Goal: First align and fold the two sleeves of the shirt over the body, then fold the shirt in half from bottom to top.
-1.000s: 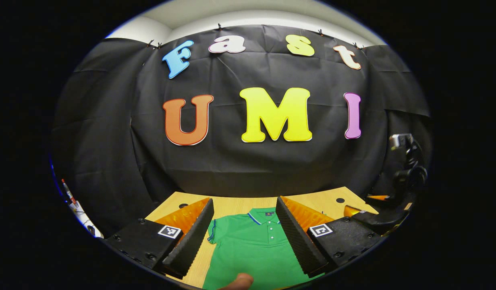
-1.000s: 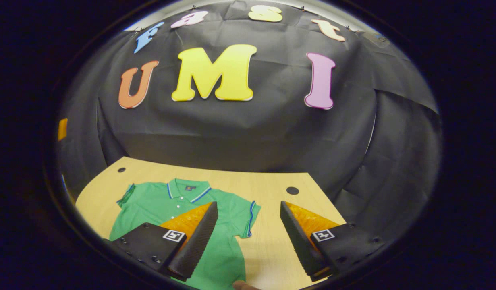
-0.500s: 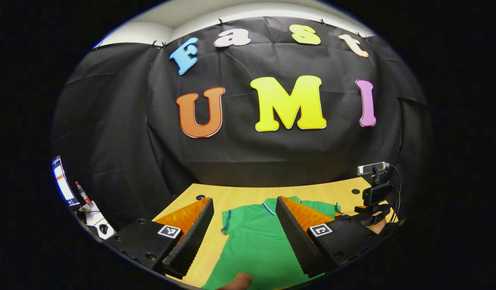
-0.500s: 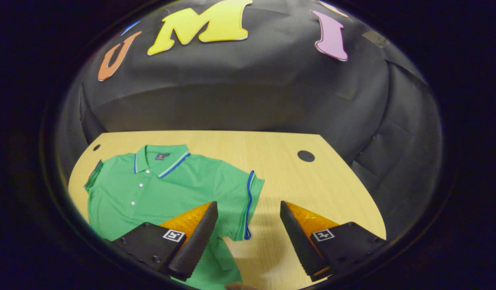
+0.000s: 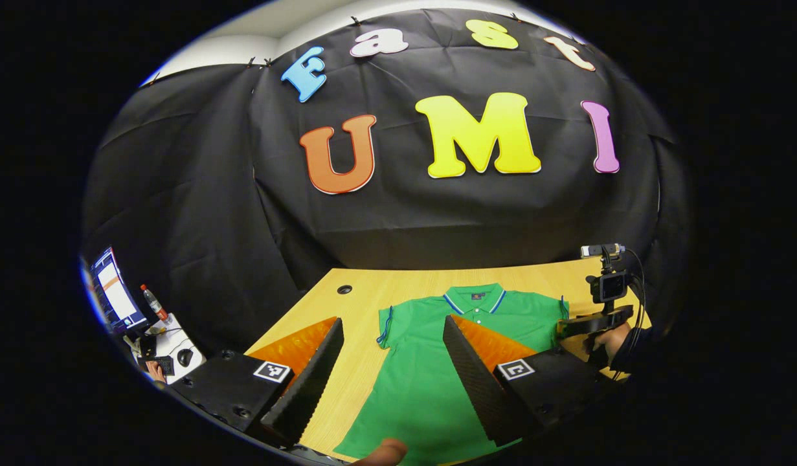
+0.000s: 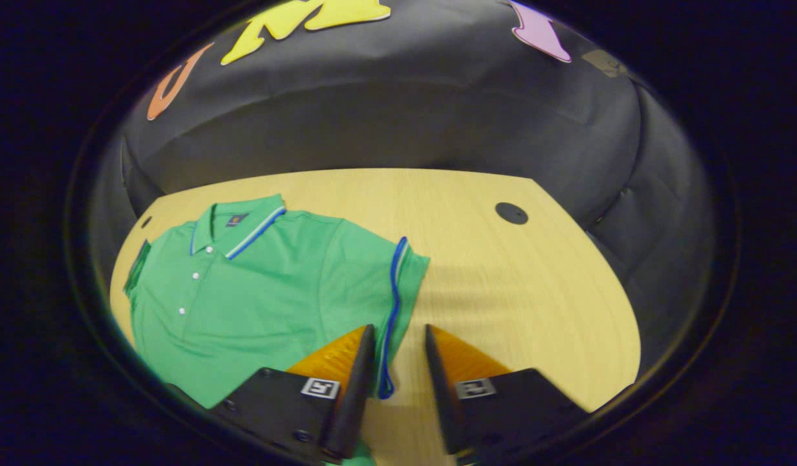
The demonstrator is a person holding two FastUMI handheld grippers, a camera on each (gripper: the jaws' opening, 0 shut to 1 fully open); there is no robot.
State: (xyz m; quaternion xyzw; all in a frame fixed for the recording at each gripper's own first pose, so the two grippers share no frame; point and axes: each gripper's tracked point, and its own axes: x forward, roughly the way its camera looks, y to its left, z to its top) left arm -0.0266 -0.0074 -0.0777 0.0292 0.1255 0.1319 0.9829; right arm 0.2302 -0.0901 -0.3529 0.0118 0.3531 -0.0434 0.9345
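Green cloth with blue trim makes up the shirt (image 6: 269, 285), which is laid flat on the wooden table (image 6: 502, 285), collar toward the black wall. Both short sleeves are spread out to the sides. In the right gripper view, the right sleeve (image 6: 398, 285) with its blue edge is seen between the two fingers of the right gripper (image 6: 398, 362). The jaws are partly closed with a narrow gap, and it cannot be told if the cloth is pinched. In the left gripper view, the left gripper (image 5: 392, 369) is held with its jaws wide apart above the shirt's left side (image 5: 430, 382). The right gripper (image 5: 595, 320), held by a hand (image 5: 608, 340), is seen low at the shirt's far edge.
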